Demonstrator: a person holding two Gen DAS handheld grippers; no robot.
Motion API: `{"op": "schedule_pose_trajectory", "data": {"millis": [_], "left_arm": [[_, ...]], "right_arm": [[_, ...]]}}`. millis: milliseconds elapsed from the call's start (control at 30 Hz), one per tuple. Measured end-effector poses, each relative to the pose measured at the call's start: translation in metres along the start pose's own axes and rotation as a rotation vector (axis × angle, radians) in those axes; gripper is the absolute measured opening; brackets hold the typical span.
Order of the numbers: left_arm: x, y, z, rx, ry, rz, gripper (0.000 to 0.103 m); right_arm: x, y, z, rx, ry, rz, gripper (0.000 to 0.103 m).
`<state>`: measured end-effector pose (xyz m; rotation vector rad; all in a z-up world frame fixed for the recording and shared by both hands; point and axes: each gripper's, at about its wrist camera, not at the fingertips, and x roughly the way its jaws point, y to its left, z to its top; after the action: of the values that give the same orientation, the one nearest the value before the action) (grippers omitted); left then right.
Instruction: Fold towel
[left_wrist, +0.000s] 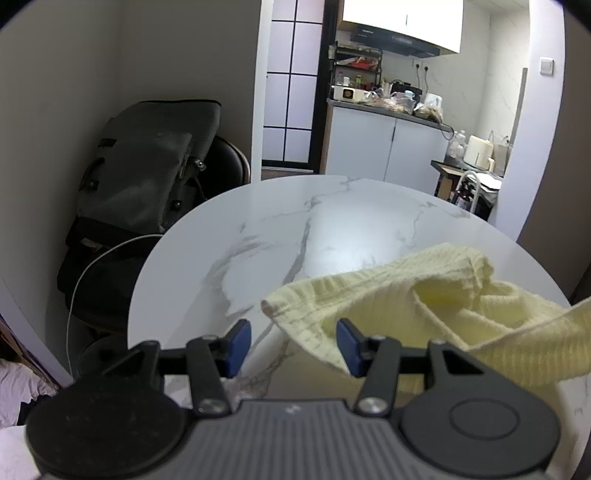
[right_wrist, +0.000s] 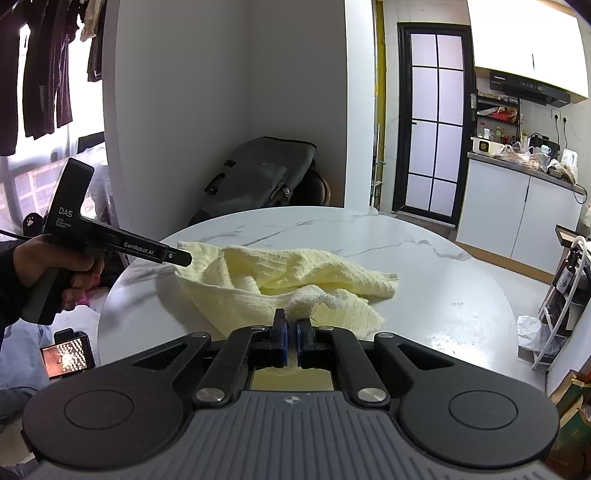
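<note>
The towel (right_wrist: 295, 284), soft, light and limp, lies rumpled on the table (right_wrist: 424, 280); the right gripper (right_wrist: 291, 325) pinches its near corner, the left gripper (left_wrist: 293, 343) gapes wide by another edge, best gripped there.

Both grippers same build: left gripper (left_wrist: 293, 345) and right gripper (right_wrist: 291, 338) with matte black linkage arms, silver pivot screws (left_wrist: 373, 405), blue pads (left_wrist: 349, 347) on the fingertips. Grey ribbed housing (right_wrist: 291, 432) at near edge, small logo mark at centre, flanked by two round black discs (right_wrist: 103, 408) with an embossed ring. Seen side-on from right wrist view: black pistol-grip body, white "DAS" and "GenRobot.AI" lettering, one small screw near the tip, thin black cable off the far-left end. Hand (right_wrist: 55, 266) around the grip, dark sleeve (right_wrist: 7, 280) at the wrist.
</note>
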<state>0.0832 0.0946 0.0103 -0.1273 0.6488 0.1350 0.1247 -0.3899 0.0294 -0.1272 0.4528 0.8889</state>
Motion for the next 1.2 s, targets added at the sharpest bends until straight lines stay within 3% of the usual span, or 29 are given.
{"op": "schedule_pose_trajectory", "data": {"millis": [833, 900, 933, 967, 1067, 1200], "left_arm": [[0.024, 0.008, 0.007, -0.070, 0.000, -0.061, 0.054], [0.027, 0.008, 0.007, -0.076, 0.003, -0.070, 0.038], [0.028, 0.009, 0.007, -0.079, 0.005, -0.075, 0.021], [0.030, 0.009, 0.008, -0.080, 0.014, -0.084, 0.010], [0.030, 0.009, 0.008, -0.071, 0.003, -0.095, 0.003], [0.021, 0.010, 0.012, -0.069, -0.031, -0.101, 0.003]], "right_arm": [[0.007, -0.003, -0.007, 0.011, 0.036, -0.019, 0.005], [0.006, -0.003, -0.007, 0.012, 0.035, -0.022, 0.005], [0.005, -0.003, -0.006, 0.011, 0.030, -0.026, 0.005], [0.004, -0.003, -0.005, 0.010, 0.024, -0.030, 0.005], [0.001, -0.003, -0.002, 0.007, 0.007, -0.043, 0.005], [-0.004, -0.003, 0.003, 0.002, -0.016, -0.061, 0.005]]}}
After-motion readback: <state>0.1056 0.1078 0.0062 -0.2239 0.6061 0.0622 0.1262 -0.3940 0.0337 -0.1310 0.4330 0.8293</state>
